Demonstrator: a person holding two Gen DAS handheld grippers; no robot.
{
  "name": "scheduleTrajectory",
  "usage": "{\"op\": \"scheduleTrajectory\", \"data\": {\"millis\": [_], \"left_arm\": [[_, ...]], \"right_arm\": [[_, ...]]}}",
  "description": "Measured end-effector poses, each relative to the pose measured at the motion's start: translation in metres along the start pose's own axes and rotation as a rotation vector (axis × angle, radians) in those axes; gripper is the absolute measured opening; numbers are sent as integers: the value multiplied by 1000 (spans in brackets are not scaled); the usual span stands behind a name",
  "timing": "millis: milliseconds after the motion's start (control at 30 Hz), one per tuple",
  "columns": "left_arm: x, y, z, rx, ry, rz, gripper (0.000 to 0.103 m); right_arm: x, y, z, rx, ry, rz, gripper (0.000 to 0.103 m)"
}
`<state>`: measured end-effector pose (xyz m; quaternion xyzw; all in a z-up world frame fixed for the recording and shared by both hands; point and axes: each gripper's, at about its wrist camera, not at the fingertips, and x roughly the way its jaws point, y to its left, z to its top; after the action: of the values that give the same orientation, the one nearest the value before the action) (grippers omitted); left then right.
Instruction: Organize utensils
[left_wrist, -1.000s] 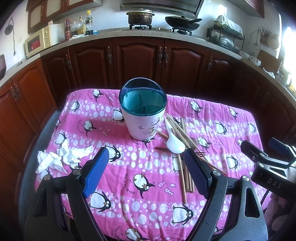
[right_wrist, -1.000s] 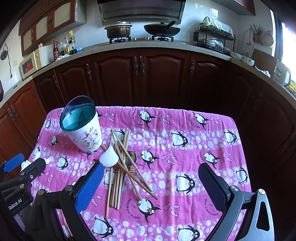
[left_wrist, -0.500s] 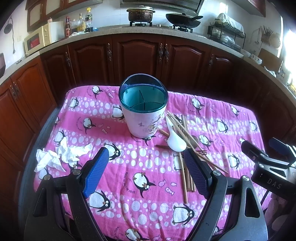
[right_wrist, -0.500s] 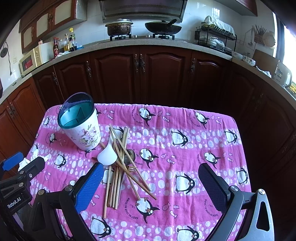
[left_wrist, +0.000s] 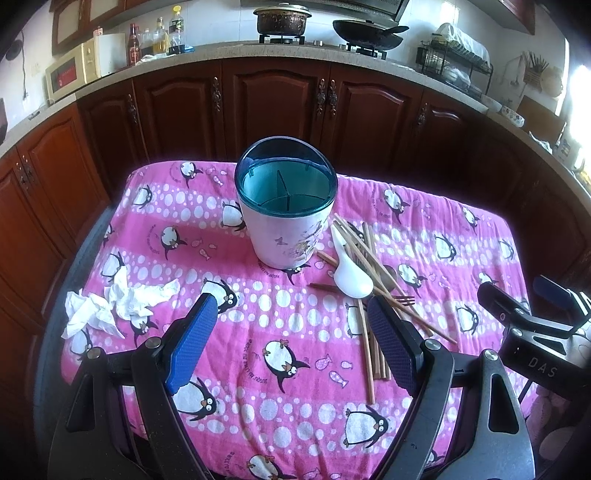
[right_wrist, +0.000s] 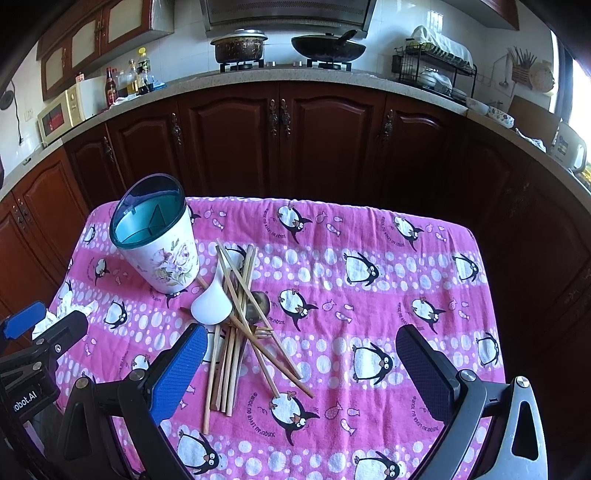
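Wooden chopsticks (right_wrist: 236, 332) on terry cloth (right_wrist: 369, 295)

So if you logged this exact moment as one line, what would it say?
left gripper: open, empty | right gripper: open, empty | utensil holder: upright, empty | chopsticks, white spoon: piled beside holder

On the black body of the right gripper (left_wrist: 532, 354), seen from the left wrist view, stand the pale letters "DAS". The black body of the left gripper (right_wrist: 27, 391) carries "obot.AI" — its start cut off. The pink penguin-patterned cloth (right_wrist: 369, 266) bears small printed script — too small to read.
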<state>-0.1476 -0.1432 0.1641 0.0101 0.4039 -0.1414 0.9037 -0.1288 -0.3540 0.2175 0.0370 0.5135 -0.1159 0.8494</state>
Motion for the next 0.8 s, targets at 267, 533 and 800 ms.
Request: {"op": "scheduleTrajectory", "data": {"millis": [267, 533, 800], "left_arm": [[-1, 0, 2, -2, -3, -8, 84], [7, 6, 0, -27, 27, -31, 84], [36, -1, 1, -2, 66, -81, 84]], "right_arm": [[0, 0, 0, 1, 0, 1, 102], [10, -11, -2, 19, 28, 29, 102], [37, -26, -11, 36, 70, 115, 97]]}}
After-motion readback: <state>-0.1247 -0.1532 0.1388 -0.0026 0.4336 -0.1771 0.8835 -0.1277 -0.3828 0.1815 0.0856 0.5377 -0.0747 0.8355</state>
